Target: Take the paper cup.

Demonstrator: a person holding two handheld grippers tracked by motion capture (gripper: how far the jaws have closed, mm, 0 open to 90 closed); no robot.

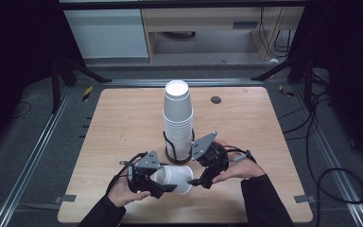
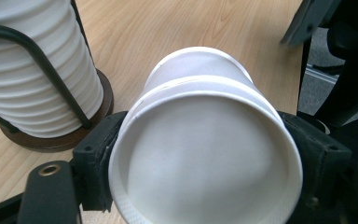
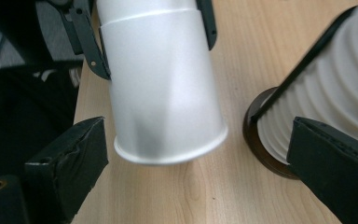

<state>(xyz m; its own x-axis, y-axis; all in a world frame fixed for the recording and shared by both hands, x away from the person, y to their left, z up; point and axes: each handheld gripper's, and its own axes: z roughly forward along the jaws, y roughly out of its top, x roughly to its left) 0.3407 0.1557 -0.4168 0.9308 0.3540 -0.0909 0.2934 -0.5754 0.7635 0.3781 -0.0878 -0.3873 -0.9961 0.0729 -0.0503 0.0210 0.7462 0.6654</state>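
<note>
Your right gripper (image 3: 198, 163) has its 2 black jaws spread wide, pads touching nothing. Between and beyond them lie 2 nested white cups (image 3: 161, 84), rim toward you, clamped farther up by your left gripper (image 3: 144, 28). At the right, the cup stack (image 3: 335, 93) sits in its black wire holder (image 3: 261, 135) on the wooden table (image 3: 233, 56).

Left gripper (image 1: 163, 182) clamped, right gripper (image 1: 199, 182) jaws apart
</note>
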